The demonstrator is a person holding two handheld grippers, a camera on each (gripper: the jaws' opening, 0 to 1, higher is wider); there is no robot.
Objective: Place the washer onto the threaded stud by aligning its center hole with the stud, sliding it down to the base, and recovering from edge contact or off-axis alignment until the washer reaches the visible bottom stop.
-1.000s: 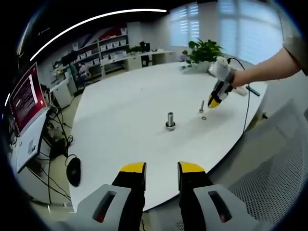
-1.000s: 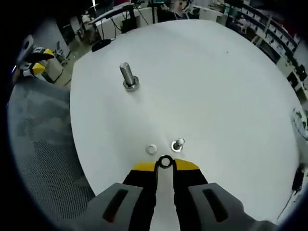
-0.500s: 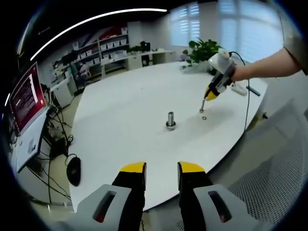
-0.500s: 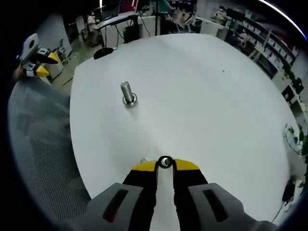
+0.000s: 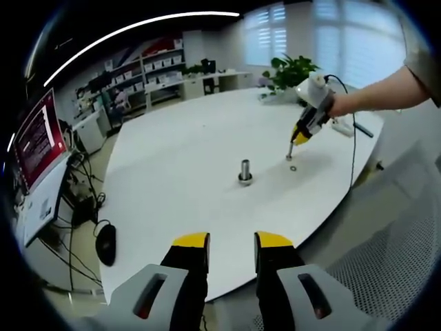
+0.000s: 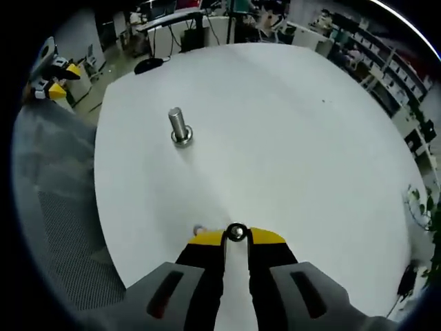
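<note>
1. Count two studs on the white table (image 5: 172,158): the thick large stud (image 5: 244,171) near the middle, and to its right the thin small stud (image 5: 289,152), with a loose washer (image 5: 293,167) lying flat just beside its base
2. There are two washers in all; the second is the held washer (image 6: 236,232), pinched at the tips of your right gripper (image 6: 236,236), whose jaws are narrowed onto its rim
3. Your left gripper (image 5: 231,243) hovers off the near table edge with a narrow gap between its yellow tips and nothing in it
4. Against a second ago, your right gripper has risen: the small stud then stood just past the held washer in the right gripper view, and now it is hidden under the tips, with the loose washer (image 6: 198,229) peeking out at their left
5. The large stud (image 6: 178,126) has not moved
6. Bare tabletop surrounds both studs; the near right rim lies close behind the small stud, and a mesh chair (image 5: 386,248) stands beyond that edge
</note>
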